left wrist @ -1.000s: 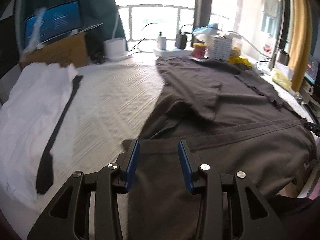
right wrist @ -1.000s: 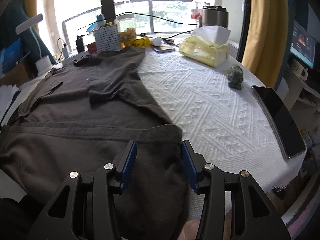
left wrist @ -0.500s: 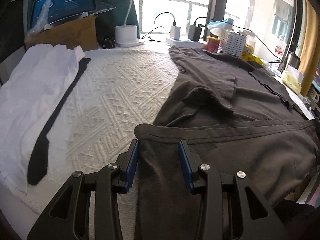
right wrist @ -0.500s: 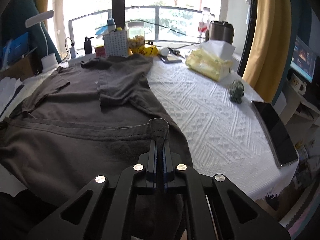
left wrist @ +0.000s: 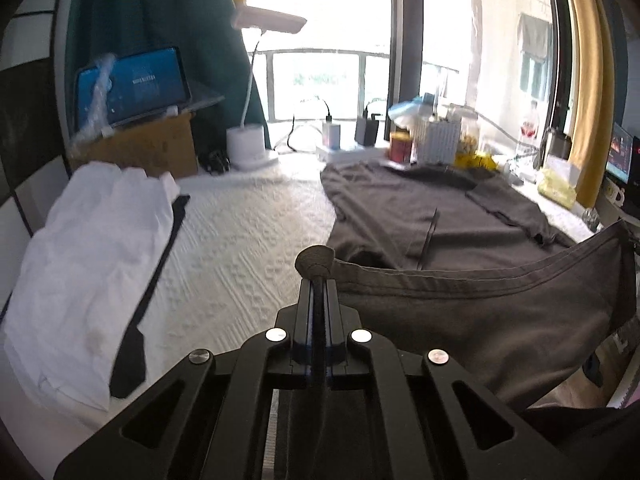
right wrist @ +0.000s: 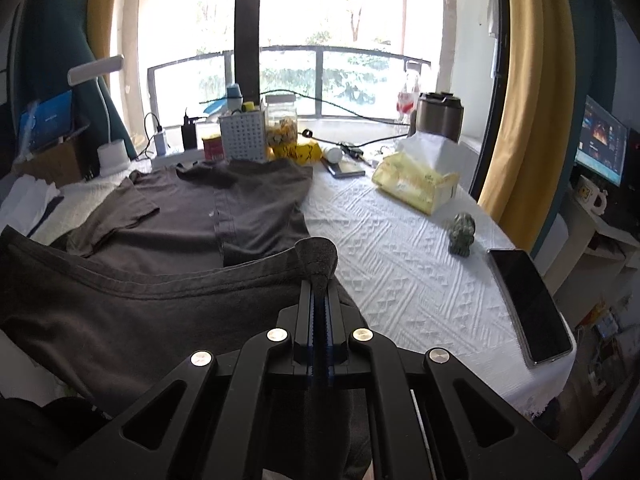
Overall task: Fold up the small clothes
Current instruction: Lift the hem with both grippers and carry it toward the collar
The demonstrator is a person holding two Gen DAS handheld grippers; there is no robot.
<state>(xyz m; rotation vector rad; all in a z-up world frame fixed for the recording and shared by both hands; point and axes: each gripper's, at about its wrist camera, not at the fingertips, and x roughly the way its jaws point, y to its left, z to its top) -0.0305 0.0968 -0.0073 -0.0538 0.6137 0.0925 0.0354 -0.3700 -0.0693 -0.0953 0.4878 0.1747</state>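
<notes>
- So, left wrist view, left side of frame: a white garment (left wrist: 84,264) with a black tie (left wrist: 148,292) on it lies in a loose heap on the white tablecloth (left wrist: 248,240). It looks unfolded, so I'd count it as still to do.
- Bottom centre of that view: the left gripper (left wrist: 315,276) is pressed together, pinching a hem corner of the dark grey T-shirt (left wrist: 460,312); a nub of cloth pokes out above the tips.
- Right of it, the hem runs as a raised, sagging edge toward the frame's right border. The bottom edge is off the table; the far body and sleeve at mid-frame lie flat.
- Right wrist view, left half: the same shirt, hem lifted in the foreground, both sleeves already turned in over the chest, collar end up near the white basket (right wrist: 244,136) at upper centre.
- Bottom centre: the right gripper (right wrist: 318,280) is clamped tight on the other hem corner, with cloth bunched above the tips.
- Right half of frame: bare tablecloth, with a tissue pack (right wrist: 416,184), a small figurine (right wrist: 462,232) and a phone (right wrist: 528,304) well apart from the shirt. No obstruction there.
- Progress, my read: sleeve folds done, both bottom corners secured, and the bottom-to-collar fold is just starting. Left to do: carry the hem forward, lay it down, maybe one more fold, then the white piece.
</notes>
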